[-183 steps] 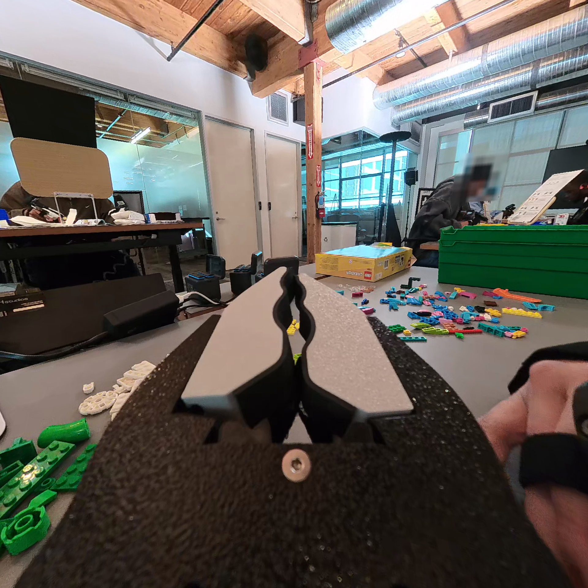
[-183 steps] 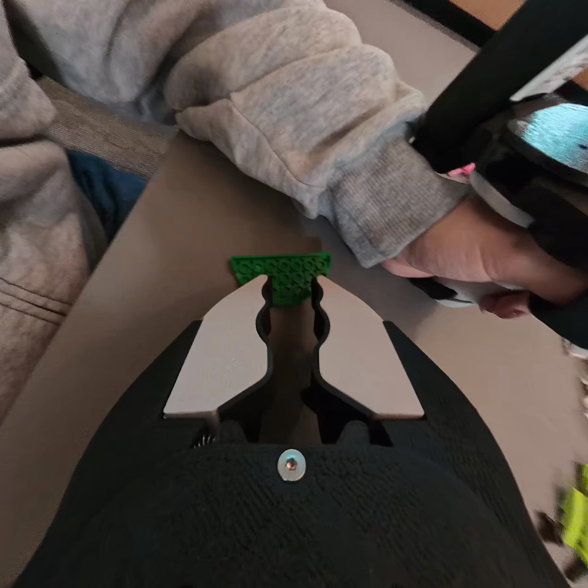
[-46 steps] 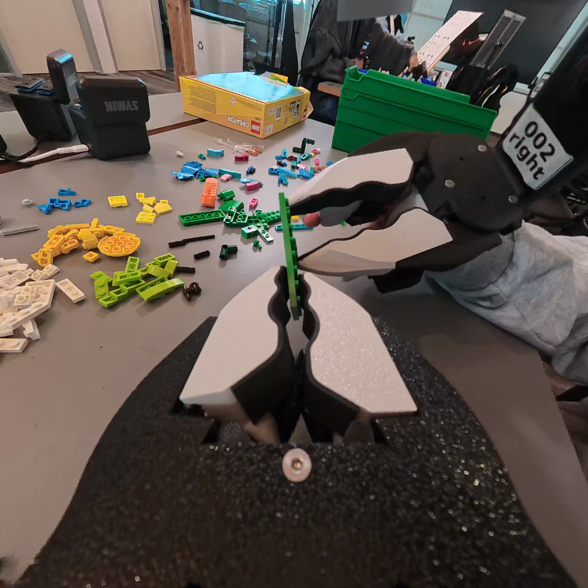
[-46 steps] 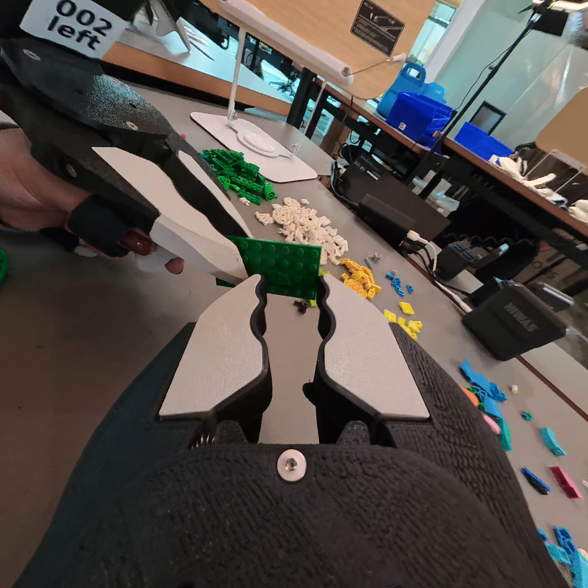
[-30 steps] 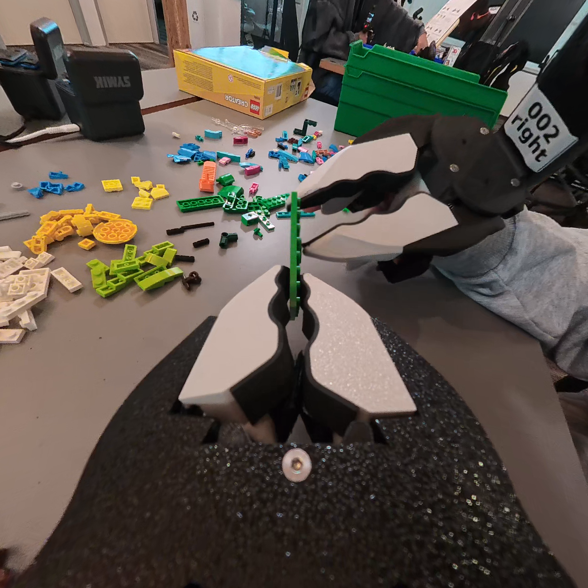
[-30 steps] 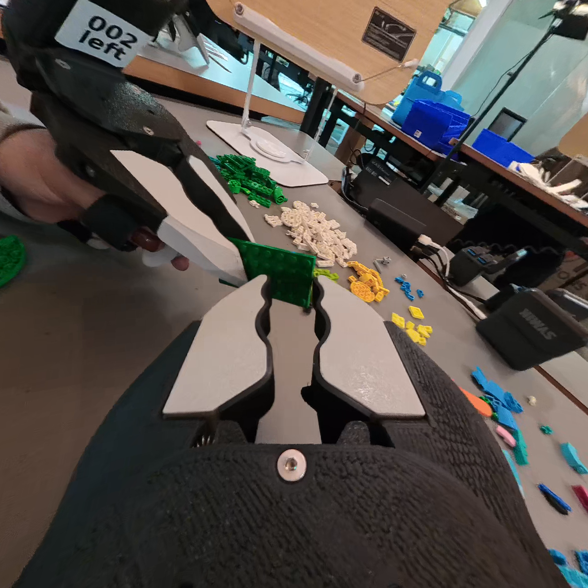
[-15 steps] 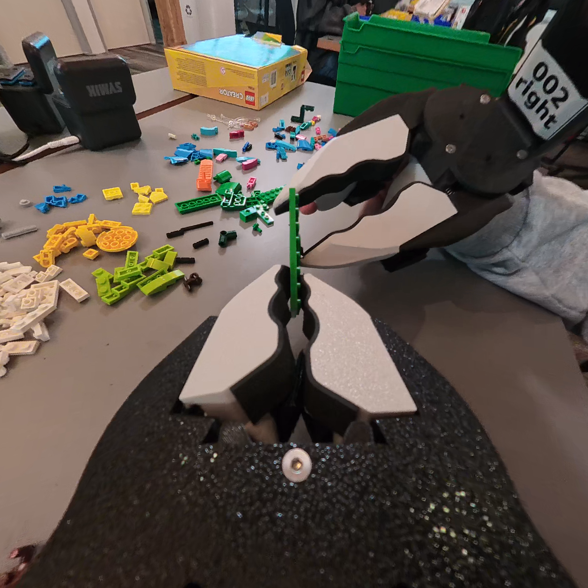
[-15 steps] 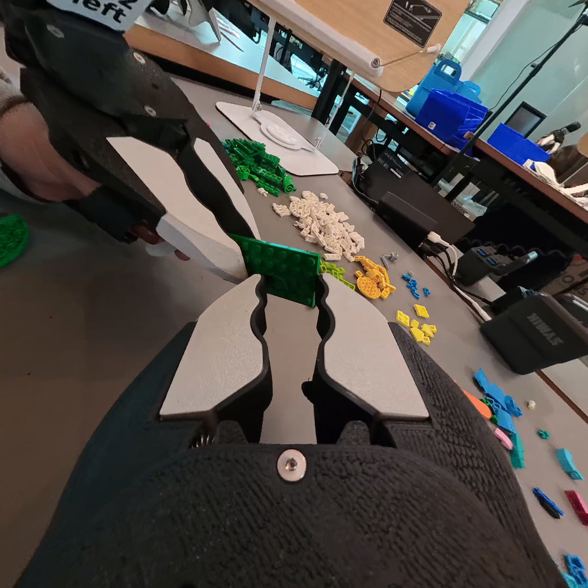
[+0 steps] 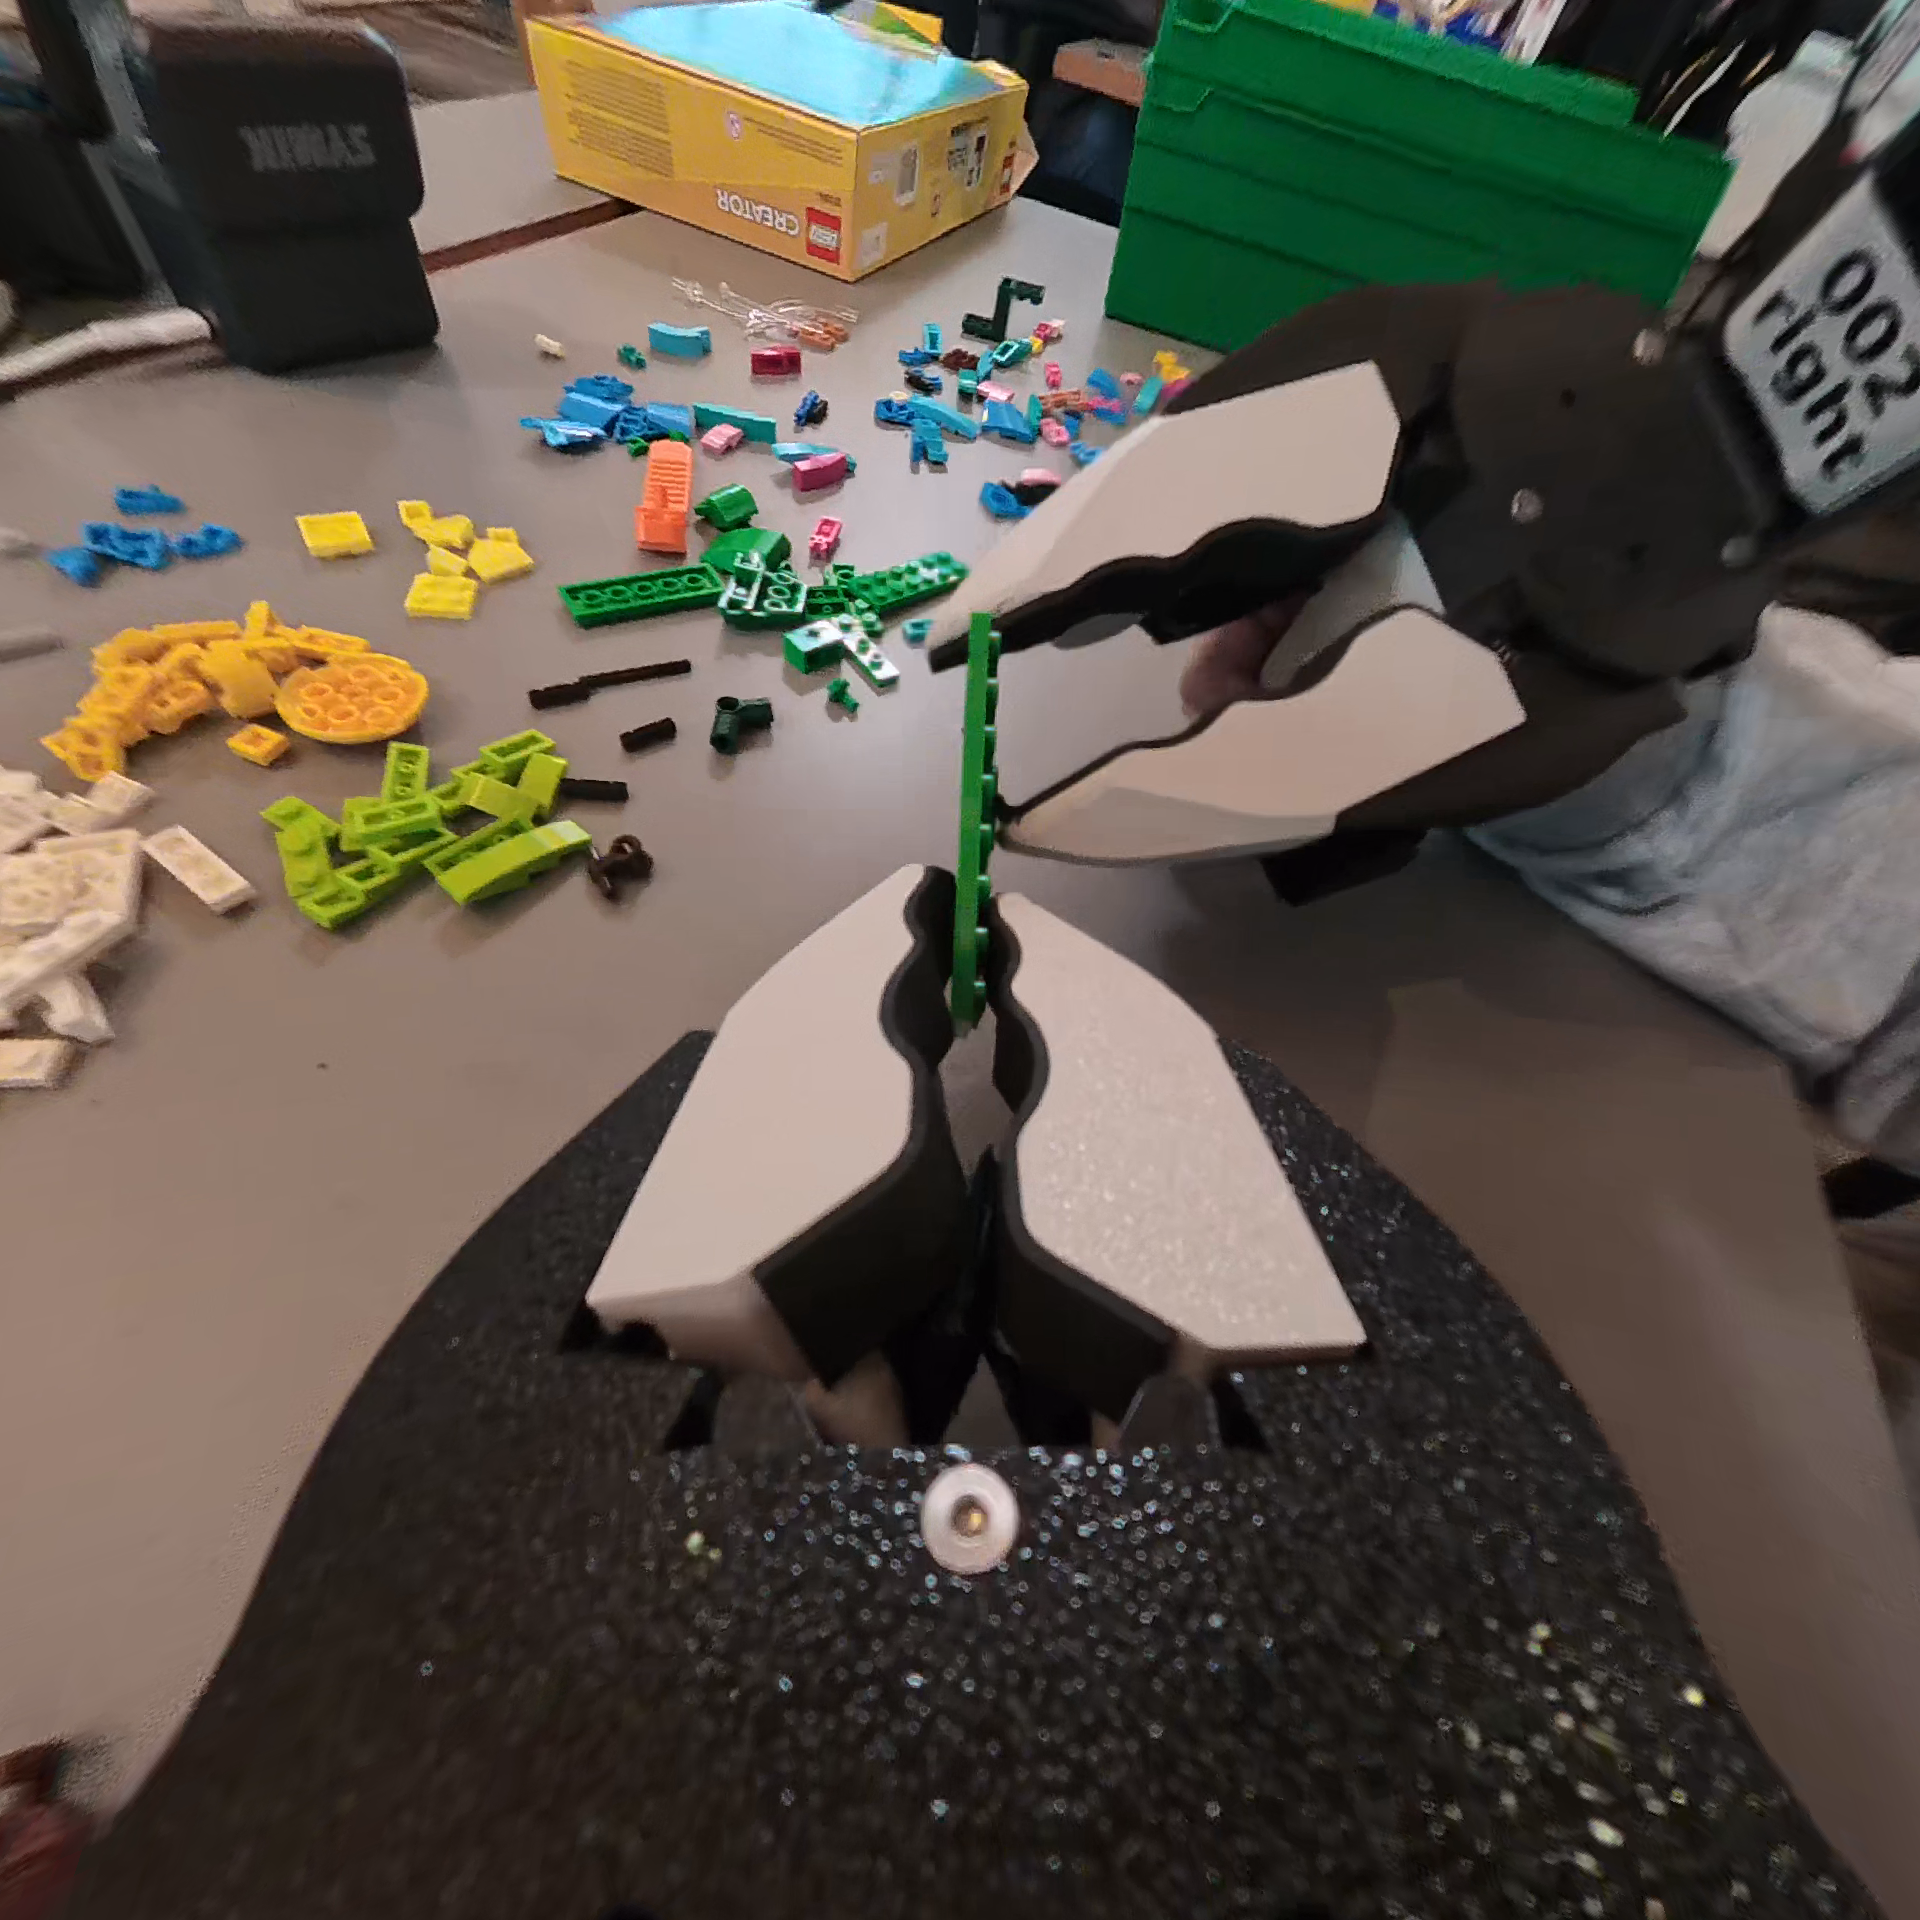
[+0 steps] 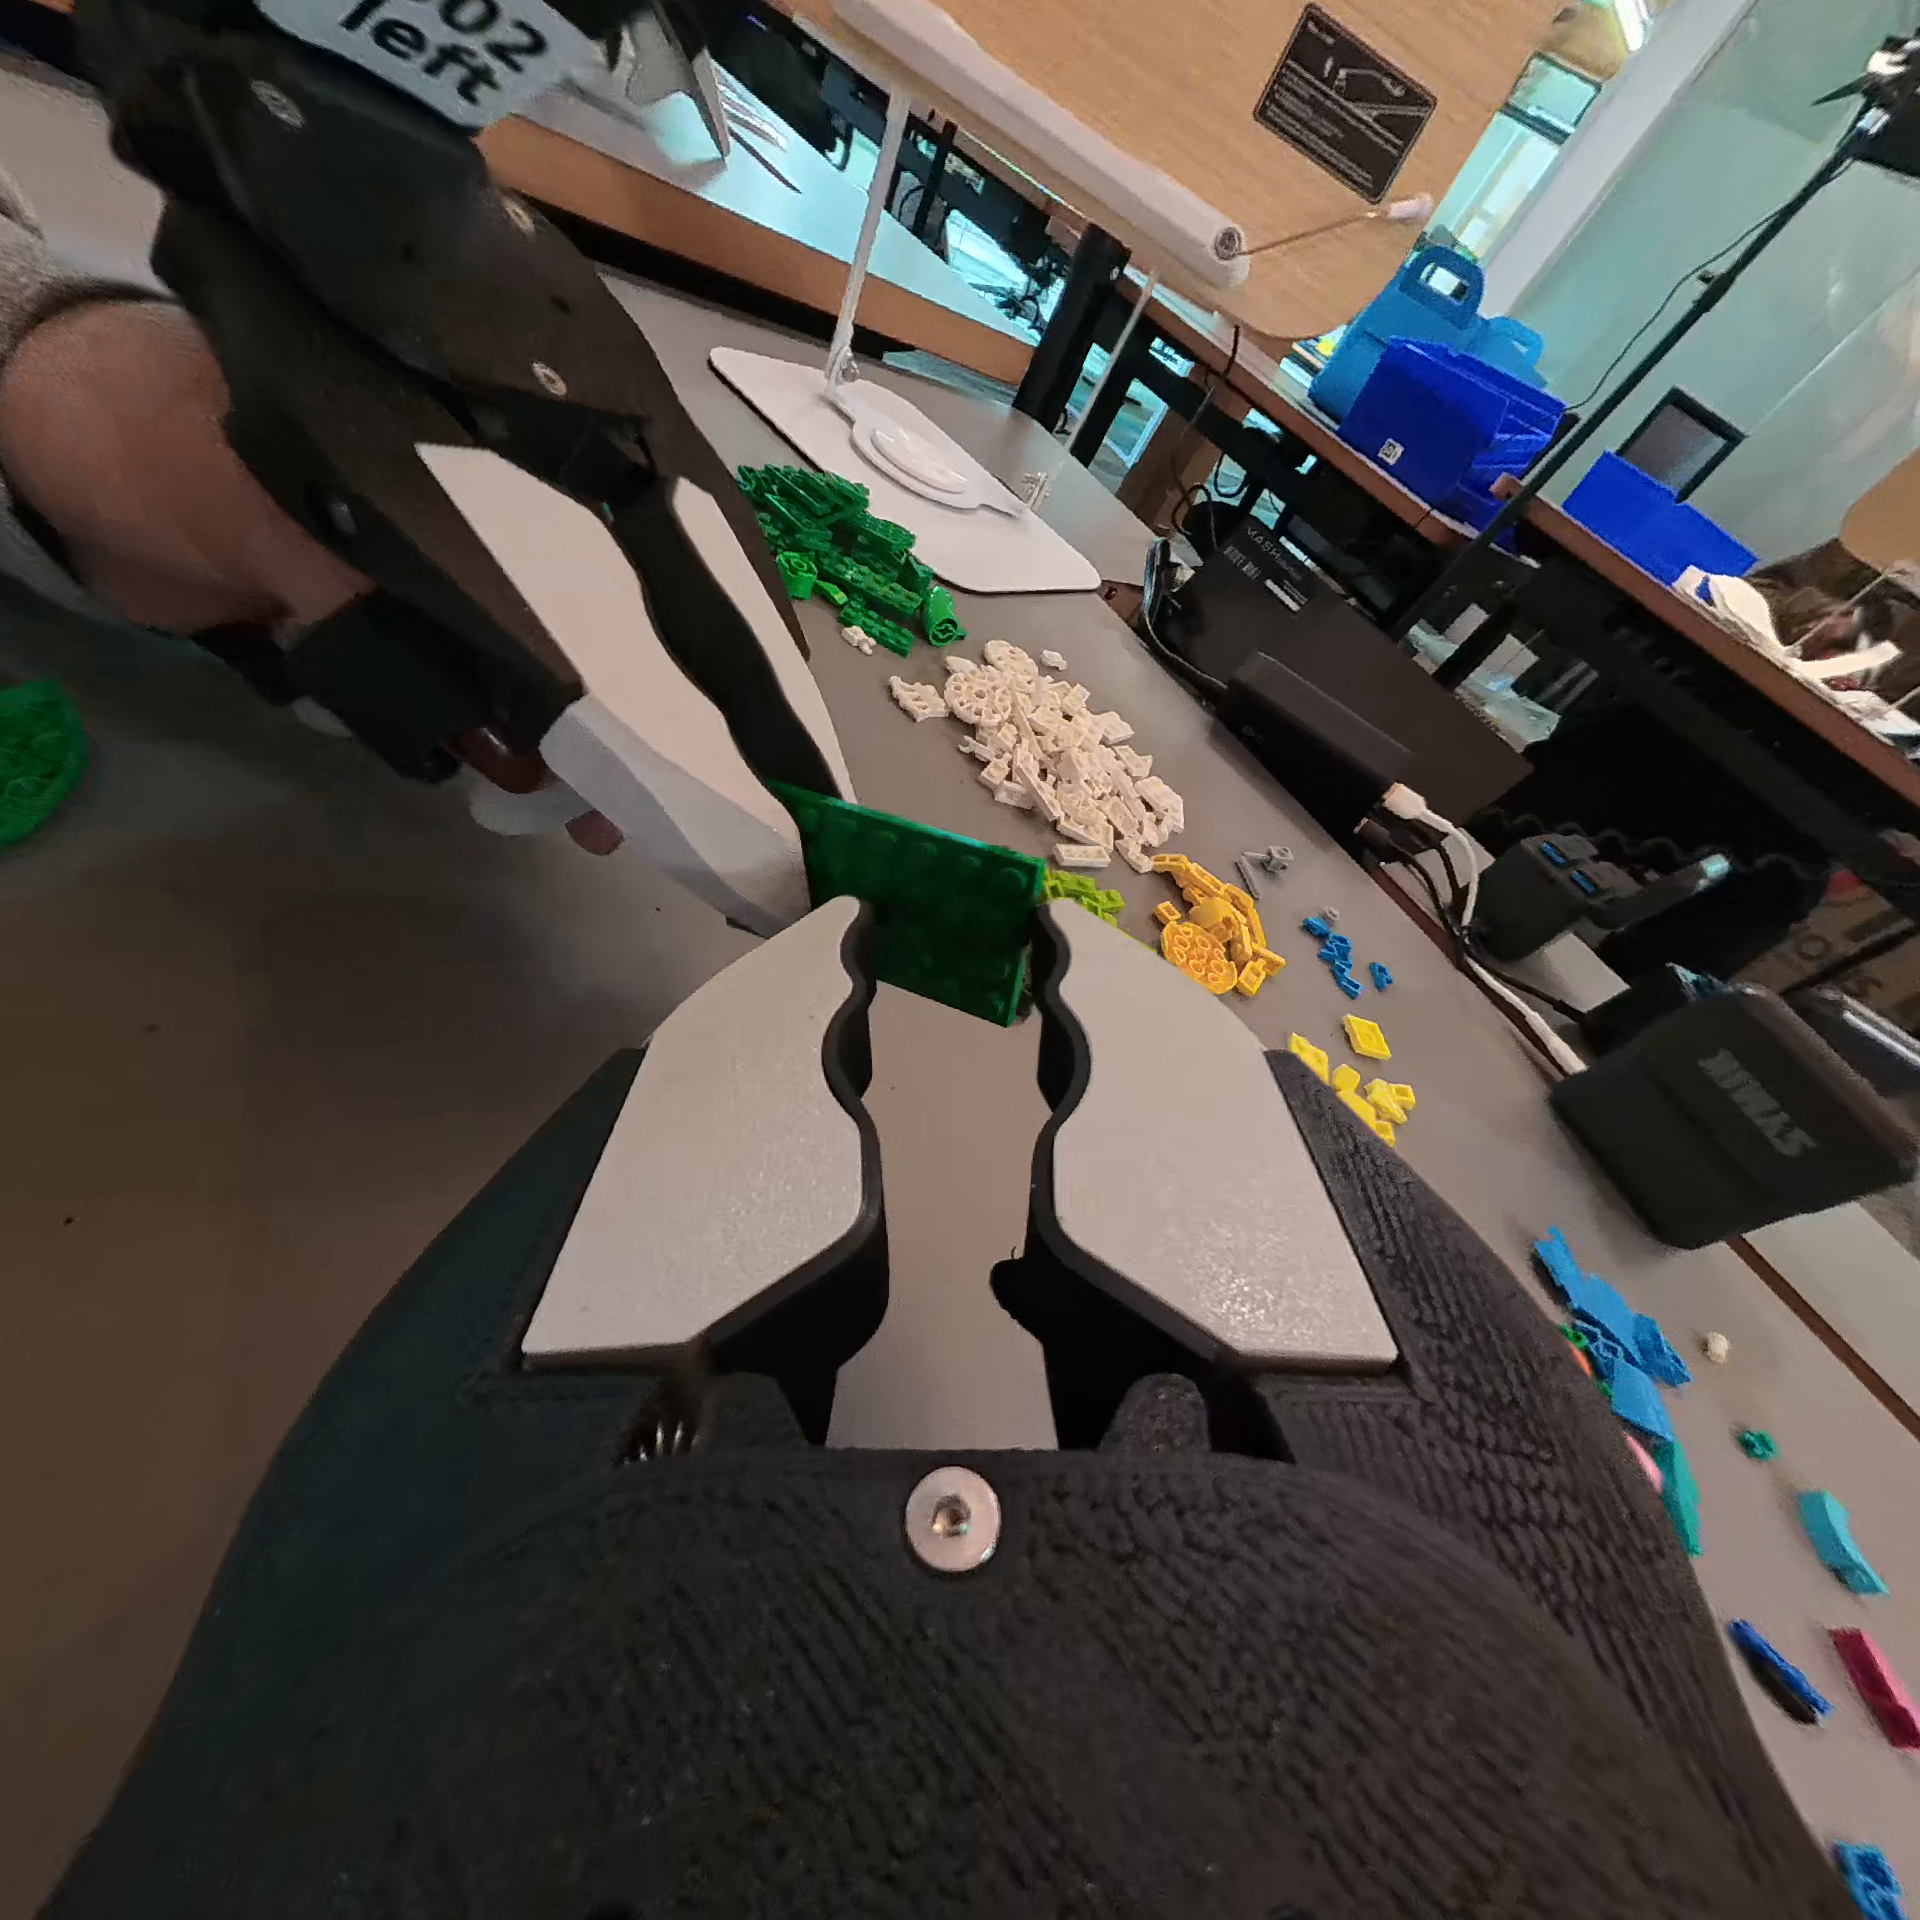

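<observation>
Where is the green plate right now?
The green plate is off the table, pinched edge-on at the left tool in the left wrist view. In the right wrist view it sits between the right tool's fingertips, above the lime pieces.

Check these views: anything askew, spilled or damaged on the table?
Nothing damaged. The green plate is off the table, on edge, pinched by the left gripper; the right gripper straddles its far end. The yellow box lies on its side, flap open. Bricks lie in colour-sorted heaps.
</observation>
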`<action>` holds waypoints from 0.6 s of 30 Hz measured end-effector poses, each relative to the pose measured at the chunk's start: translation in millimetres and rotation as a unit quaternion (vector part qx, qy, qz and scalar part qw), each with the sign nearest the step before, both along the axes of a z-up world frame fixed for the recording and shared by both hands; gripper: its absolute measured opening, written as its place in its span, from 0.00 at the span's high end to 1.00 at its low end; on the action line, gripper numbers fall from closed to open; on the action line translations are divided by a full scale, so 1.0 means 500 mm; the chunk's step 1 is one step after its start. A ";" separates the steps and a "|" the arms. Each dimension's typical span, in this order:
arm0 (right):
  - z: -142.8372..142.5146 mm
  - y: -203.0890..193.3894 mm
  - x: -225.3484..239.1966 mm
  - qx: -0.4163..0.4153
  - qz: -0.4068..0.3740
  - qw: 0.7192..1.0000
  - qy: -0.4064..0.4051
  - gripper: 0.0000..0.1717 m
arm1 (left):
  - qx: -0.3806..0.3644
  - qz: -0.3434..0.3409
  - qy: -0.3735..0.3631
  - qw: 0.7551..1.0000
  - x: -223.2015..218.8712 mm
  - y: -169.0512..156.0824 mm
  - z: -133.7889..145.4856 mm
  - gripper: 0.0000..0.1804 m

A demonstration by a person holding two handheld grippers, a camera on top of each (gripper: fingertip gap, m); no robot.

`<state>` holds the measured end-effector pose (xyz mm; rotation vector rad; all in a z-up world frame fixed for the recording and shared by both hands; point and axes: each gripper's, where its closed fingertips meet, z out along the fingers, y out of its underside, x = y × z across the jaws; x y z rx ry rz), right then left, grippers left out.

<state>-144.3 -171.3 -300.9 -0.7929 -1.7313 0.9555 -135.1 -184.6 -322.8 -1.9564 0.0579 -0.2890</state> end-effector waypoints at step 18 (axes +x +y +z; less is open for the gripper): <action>-0.011 0.001 -0.008 0.039 -0.048 0.998 -0.022 0.82 | -0.018 0.004 -0.072 0.997 -0.002 0.000 -0.006 0.98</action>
